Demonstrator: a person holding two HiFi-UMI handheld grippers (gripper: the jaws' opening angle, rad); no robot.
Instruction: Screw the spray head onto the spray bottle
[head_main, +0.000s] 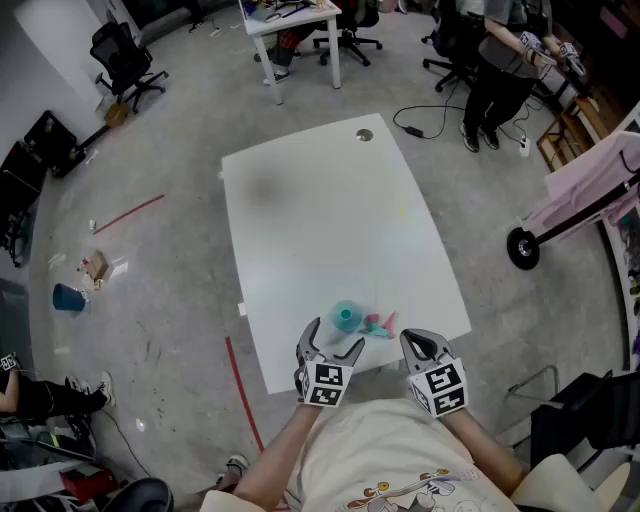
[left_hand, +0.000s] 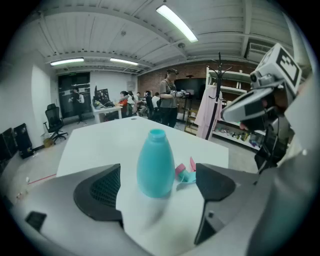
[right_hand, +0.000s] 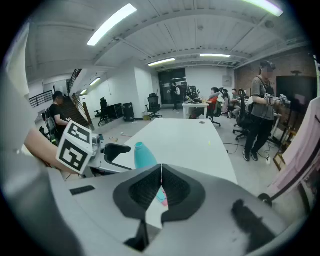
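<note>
**Two grippers at the near table edge, bottle uncapped**

Two hand-held tools sit low in the head view, both at the 6 o'clock edge of the white table (head_main: 320, 210).

- Spray bottle (head_main: 346, 316): teal, upright, neck open with nothing on it. It stands on the table close to the 6 o'clock edge, a little right of the table's middle line.
- Spray head (head_main: 380, 325): pink and teal, lying on its side on the tabletop at 3 o'clock of the bottle, just beside it. Whether the two touch I cannot tell.
- Left gripper (head_main: 336, 334): at 6 o'clock of the bottle, pointing down and forward. Jaws spread wide. In the left gripper view the bottle (left_hand: 155, 165) stands in the gap between them, with bare table showing on both sides, so neither pad is on it. The spray head (left_hand: 186, 172) peeks out at the bottle's 3 o'clock.
- Right gripper (head_main: 408, 340): at 4 o'clock of the spray head, near it but apart. In the right gripper view its jaws (right_hand: 161, 175) are pressed together with nothing pinched, and the bottle (right_hand: 144, 155) shows at 11 o'clock of them.

Surroundings: a black office chair (head_main: 128, 62) at 10 o'clock on the concrete floor, a red tape line (head_main: 240, 385) at 7 o'clock of the table, and a person (right_hand: 260, 110) standing at 3 o'clock in the right gripper view.
</note>
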